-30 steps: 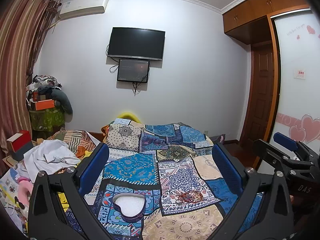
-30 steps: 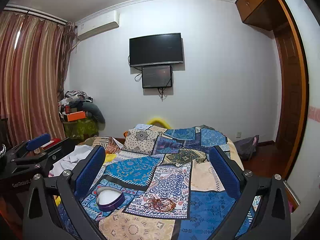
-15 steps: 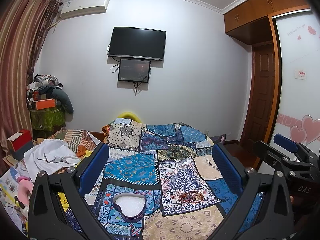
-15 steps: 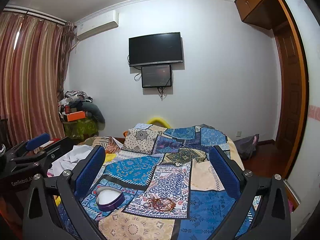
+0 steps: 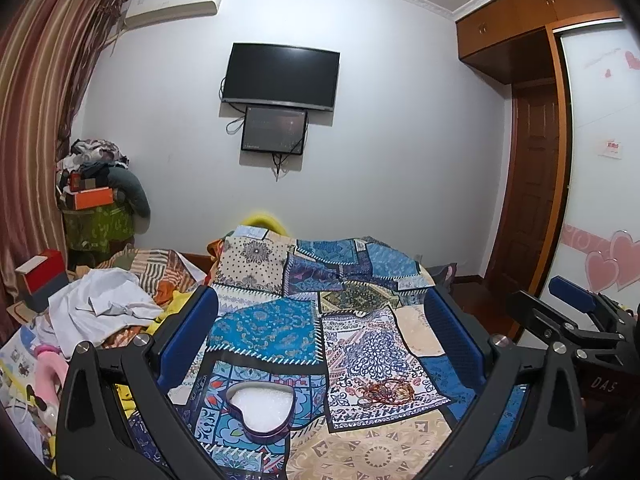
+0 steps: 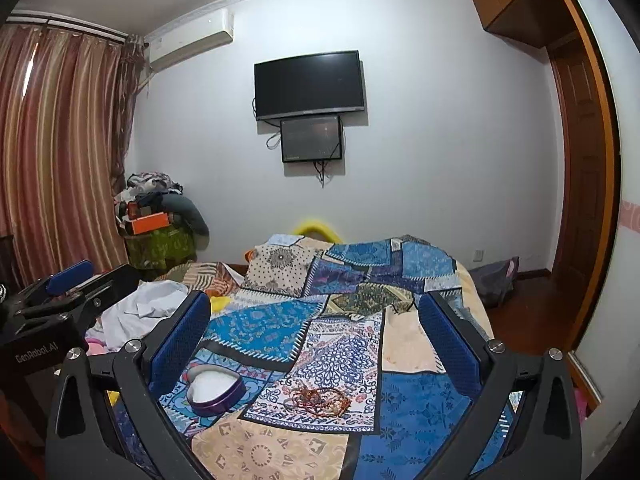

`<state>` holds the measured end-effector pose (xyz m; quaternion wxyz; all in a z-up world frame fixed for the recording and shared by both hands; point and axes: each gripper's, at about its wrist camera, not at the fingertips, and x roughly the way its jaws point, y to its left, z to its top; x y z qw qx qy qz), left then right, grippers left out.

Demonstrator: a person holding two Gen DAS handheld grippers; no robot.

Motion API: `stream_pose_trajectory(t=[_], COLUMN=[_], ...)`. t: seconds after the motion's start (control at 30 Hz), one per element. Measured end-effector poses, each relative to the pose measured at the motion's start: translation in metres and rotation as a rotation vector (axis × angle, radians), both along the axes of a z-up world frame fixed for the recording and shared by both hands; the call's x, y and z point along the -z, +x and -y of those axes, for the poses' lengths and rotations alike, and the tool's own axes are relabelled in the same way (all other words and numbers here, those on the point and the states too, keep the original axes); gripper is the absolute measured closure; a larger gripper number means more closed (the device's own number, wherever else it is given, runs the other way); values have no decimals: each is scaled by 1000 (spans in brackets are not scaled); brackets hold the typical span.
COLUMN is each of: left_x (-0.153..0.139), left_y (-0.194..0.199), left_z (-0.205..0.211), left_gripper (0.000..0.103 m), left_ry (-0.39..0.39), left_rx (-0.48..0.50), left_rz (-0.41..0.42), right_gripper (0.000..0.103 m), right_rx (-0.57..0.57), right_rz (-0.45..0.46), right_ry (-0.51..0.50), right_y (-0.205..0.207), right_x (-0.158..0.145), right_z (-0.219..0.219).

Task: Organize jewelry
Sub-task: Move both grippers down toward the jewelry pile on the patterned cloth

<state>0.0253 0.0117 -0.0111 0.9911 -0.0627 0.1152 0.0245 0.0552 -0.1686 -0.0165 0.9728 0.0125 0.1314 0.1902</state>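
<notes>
1. Here, the jewelry (image 5: 386,390) is a loose tangle of thin reddish-brown and gold-toned bangles and beaded strands, lying on the bed (image 5: 360,296) on a white patch with blue scrollwork print; in the right wrist view the same heap (image 6: 320,397) sits low and centre.
2. Near it, to the left, lies a heart-shaped box (image 5: 262,410) with a glossy purple wall and a white, grainy, foam-like lining, open at the top; box and jewelry do not touch.
3. The left gripper (image 5: 320,344) hangs above both, its fingers (image 5: 188,336) spread wide and holding nothing; each is a flat blue pad with a ribbed face on a black plastic frame with silver bolts.
4. The right gripper (image 6: 316,340) is likewise spread wide and empty, with the same blue pads (image 6: 448,344).
5. The patchwork quilt (image 6: 276,328) covering the bed is woven cloth in blue, cream and beige squares with floral and geometric prints.
6. To the left lies crumpled white cloth (image 5: 96,308); a flat black television (image 5: 280,76) hangs on the pale wall, and striped curtains (image 6: 56,152) fall in soft folds.
</notes>
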Motion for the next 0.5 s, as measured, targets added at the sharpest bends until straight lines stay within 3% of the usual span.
stream_pose_trajectory(t=[0.3, 0.5], left_x=[25, 56], left_y=[42, 80], left_z=[-3, 0], left_gripper=[0, 0], left_ry=[-19, -17], left_rx=[-3, 22], left_rz=[-111, -242], right_gripper=[0, 0], right_rx=[50, 72], right_rz=[-87, -200], right_ry=[-39, -73], right_y=[31, 59], right_x=[26, 56], right_z=[11, 26])
